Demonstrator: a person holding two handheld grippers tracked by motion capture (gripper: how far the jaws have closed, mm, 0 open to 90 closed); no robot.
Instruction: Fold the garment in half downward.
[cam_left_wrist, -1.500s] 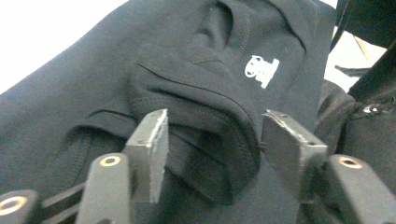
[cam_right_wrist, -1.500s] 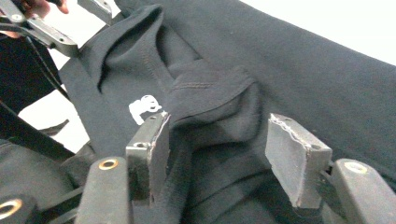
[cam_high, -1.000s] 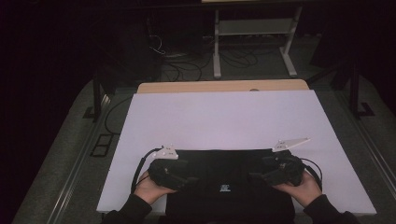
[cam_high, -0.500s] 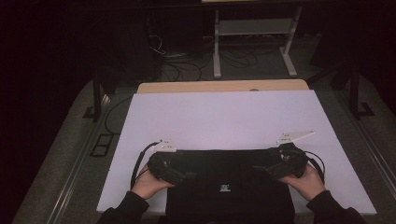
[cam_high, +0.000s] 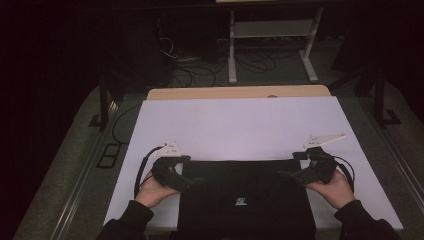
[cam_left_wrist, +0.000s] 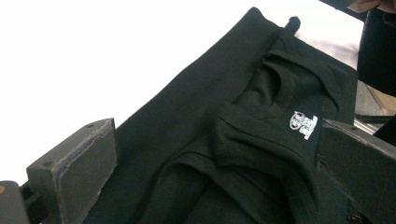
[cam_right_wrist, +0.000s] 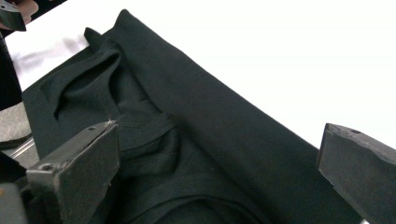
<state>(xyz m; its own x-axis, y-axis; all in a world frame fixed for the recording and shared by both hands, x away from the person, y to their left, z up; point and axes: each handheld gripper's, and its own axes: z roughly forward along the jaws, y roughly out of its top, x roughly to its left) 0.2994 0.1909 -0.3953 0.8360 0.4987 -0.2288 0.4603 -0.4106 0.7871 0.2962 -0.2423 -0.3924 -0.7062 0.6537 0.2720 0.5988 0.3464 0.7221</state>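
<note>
Black folded T-shirt (cam_high: 245, 195) lies flat at the near edge of the white table (cam_high: 240, 125), centred btwn both hands, its far fold line straight across. Left claw (cam_high: 187, 181) sits at the shirt's left end, right claw (cam_high: 290, 176) at its right end; both point inward over the cloth. Vs. the earlier frames: both claws have just been opening and now stand wide apart, nothing pinched. In the left gripper view the shirt (cam_left_wrist: 243, 140) w/ its white neck label (cam_left_wrist: 303, 124) lies below and btwn the spread jaws, pads off the fabric. Same in the right gripper view: cloth (cam_right_wrist: 187, 154) under the gap, pads clear of it. Hands have also drawn outward and lifted a little since a second ago: then they sat closer in over the shirt's ends, now they're at the corners. Shirt itself looks unchanged in place. Wooden board edge (cam_high: 240, 92) shows beyond the table's far side.
</note>
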